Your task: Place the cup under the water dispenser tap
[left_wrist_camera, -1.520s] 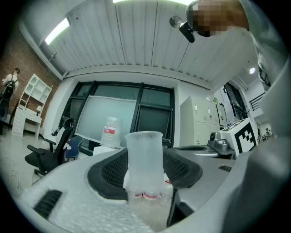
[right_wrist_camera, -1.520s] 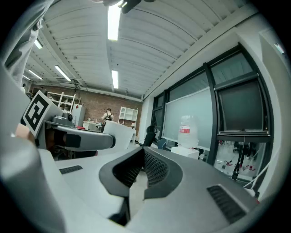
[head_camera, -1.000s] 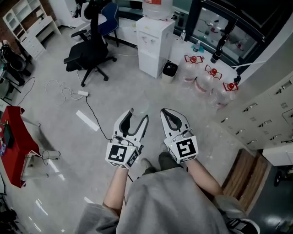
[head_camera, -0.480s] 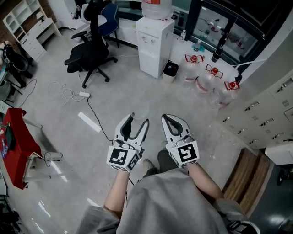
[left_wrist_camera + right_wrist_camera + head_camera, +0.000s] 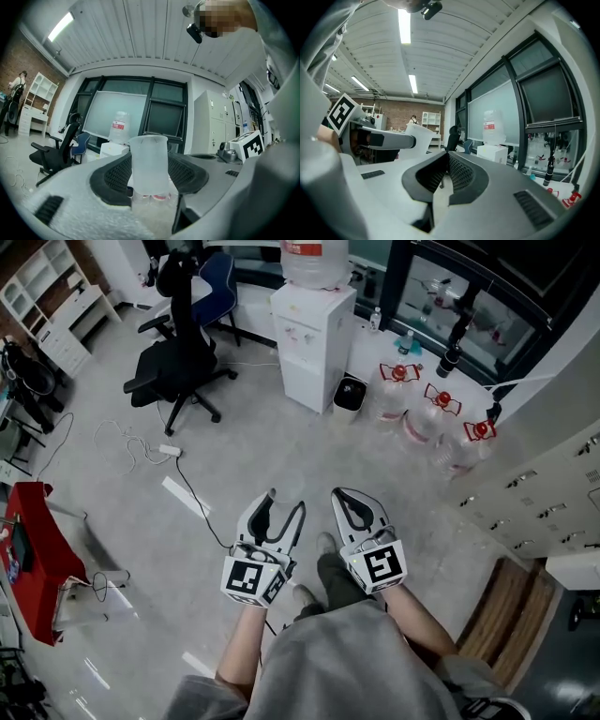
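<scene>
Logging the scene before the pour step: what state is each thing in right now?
cup: upright, held
left gripper: shut on the cup
right gripper: shut, empty
water dispenser: upright, bottle mounted on top
office chair: unoccupied
floor bottles: red caps on

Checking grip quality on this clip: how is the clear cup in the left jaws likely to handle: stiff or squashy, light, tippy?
The cup looks like thin, translucent plastic and seems empty, so it is probably very light and easily squashed by the left gripper's jaws. It is tall and narrows slightly toward its base, so it may tip readily once set down.
</scene>
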`<action>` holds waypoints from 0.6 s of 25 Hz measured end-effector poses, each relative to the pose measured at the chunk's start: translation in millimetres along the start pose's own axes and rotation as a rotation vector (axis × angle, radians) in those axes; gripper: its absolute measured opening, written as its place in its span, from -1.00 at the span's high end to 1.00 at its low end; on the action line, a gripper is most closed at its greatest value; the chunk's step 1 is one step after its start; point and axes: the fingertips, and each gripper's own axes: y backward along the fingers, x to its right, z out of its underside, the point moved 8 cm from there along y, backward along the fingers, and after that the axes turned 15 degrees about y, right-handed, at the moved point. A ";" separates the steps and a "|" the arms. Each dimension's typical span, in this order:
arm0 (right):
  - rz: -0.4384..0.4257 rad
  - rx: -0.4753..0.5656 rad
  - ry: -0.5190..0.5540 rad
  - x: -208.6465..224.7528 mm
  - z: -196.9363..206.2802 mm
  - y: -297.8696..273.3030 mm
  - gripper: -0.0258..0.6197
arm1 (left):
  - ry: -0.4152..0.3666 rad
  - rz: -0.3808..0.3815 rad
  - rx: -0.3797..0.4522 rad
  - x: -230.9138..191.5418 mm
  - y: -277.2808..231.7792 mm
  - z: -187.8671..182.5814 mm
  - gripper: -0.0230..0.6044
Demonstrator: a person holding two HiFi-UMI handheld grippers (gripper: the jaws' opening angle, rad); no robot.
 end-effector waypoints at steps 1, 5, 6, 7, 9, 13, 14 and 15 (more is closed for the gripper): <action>-0.001 0.001 -0.003 7.6 2.9 -8.8 0.88 | 0.000 0.000 -0.002 -4.3 -10.8 -1.4 0.17; -0.004 -0.001 -0.026 38.2 15.4 -41.9 0.88 | 0.002 0.004 -0.014 -20.9 -57.6 -7.8 0.17; -0.004 0.000 -0.032 46.4 18.6 -49.7 0.88 | 0.003 0.006 -0.017 -24.4 -69.4 -9.1 0.17; -0.004 -0.001 -0.038 54.7 21.8 -57.0 0.88 | 0.003 0.006 -0.020 -27.6 -80.9 -10.4 0.17; -0.010 -0.008 -0.049 70.8 27.9 -71.0 0.88 | -0.003 0.003 -0.029 -33.1 -102.8 -13.7 0.17; -0.034 -0.011 -0.070 95.0 38.6 -94.4 0.88 | -0.031 -0.004 -0.047 -41.5 -139.1 -20.1 0.17; -0.038 -0.010 -0.075 99.8 41.4 -98.7 0.88 | -0.036 -0.006 -0.051 -42.9 -146.6 -20.9 0.17; -0.041 -0.010 -0.080 104.4 44.4 -102.5 0.88 | -0.039 -0.007 -0.055 -44.2 -153.9 -21.5 0.17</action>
